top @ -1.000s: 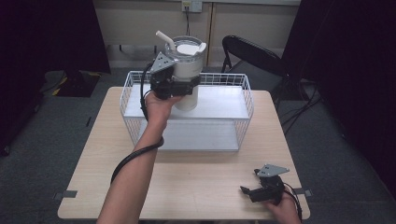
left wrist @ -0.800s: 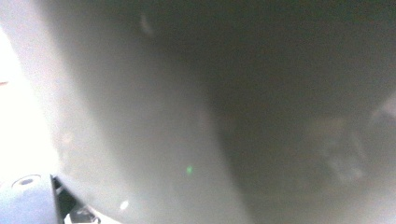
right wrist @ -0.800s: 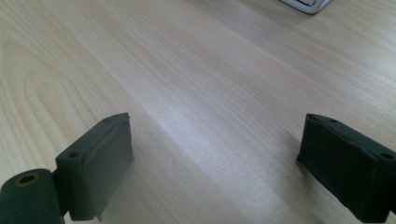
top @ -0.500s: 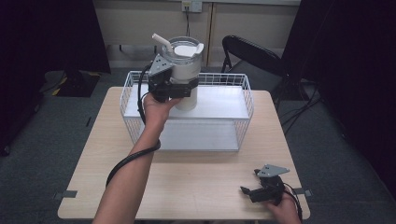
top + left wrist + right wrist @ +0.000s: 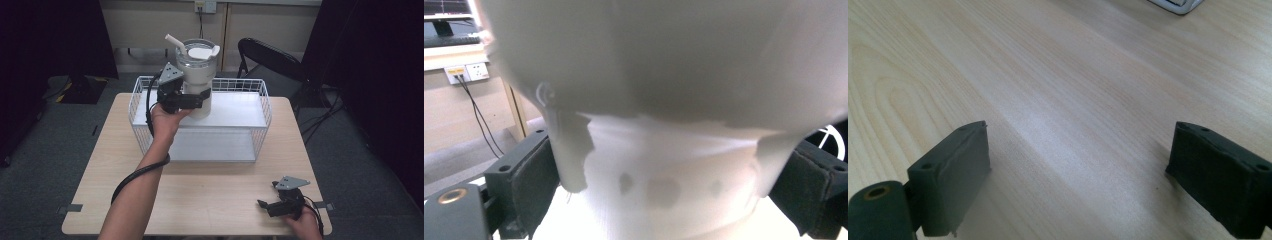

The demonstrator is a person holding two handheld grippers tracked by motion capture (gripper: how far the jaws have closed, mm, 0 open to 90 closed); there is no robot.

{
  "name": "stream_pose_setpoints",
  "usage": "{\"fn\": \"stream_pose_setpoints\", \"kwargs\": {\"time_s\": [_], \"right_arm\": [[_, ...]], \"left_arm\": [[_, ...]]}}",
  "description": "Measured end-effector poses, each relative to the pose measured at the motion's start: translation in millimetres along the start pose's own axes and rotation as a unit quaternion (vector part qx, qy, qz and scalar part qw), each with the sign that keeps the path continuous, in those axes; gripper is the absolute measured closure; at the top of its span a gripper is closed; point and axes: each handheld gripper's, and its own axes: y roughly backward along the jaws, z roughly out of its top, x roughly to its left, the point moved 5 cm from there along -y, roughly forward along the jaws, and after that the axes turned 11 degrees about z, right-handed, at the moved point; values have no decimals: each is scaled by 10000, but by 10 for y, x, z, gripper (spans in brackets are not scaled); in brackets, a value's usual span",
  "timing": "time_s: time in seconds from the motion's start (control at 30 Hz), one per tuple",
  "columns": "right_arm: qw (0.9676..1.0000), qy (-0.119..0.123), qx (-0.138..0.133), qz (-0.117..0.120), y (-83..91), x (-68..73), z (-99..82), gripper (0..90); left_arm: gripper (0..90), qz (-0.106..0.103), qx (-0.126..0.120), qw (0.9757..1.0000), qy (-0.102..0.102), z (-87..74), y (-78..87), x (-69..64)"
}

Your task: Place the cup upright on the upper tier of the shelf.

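Note:
A large white tumbler (image 5: pixel 199 70) with a clear lid and a white straw (image 5: pixel 174 43) stands upright over the back left part of a white wire basket (image 5: pixel 262 102). My left gripper (image 5: pixel 199 98) is shut on its lower body, coming in from the left. In the left gripper view the tumbler (image 5: pixel 664 150) sits tight between the two black pads of my left gripper (image 5: pixel 666 195). I cannot tell whether its base touches the basket's white floor. My right gripper (image 5: pixel 266 205) rests open low over the table's front right corner, its jaws (image 5: pixel 1083 170) wide apart with bare wood between them.
The wire basket takes up the far half of the wooden table (image 5: pixel 210 190). A black folding chair (image 5: pixel 270 55) stands behind the table at the right. Dark curtains close both sides, and a cable trails from the left gripper along the forearm.
My left gripper and the tumbler have drifted slightly to the left. The right gripper has not moved.

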Motion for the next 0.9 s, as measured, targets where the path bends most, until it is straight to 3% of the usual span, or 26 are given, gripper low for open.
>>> {"fn": "stream_pose_setpoints", "kwargs": {"time_s": [0.1, 0.27, 0.33, 0.4, 0.9], "right_arm": [[10000, -6, 1, 3, 0, 1, 0, 89], [10000, -3, 1, 0, 0, 0, 0, 89], [10000, -2, 1, 0, 0, 0, 0, 89], [10000, -4, 2, -1, 0, 0, 1, 89], [10000, -6, 2, 2, 0, 1, 0, 89]], "left_arm": [[93, -30, 47, 10000, 19, -11, 30, 8], [96, -30, 245, 9996, -155, -62, 64, 20], [117, -55, 323, 9994, -117, -101, 73, 36], [144, -114, 205, 9997, -39, -122, 108, 52], [155, -203, 269, 9994, 27, -198, 359, 118]]}}
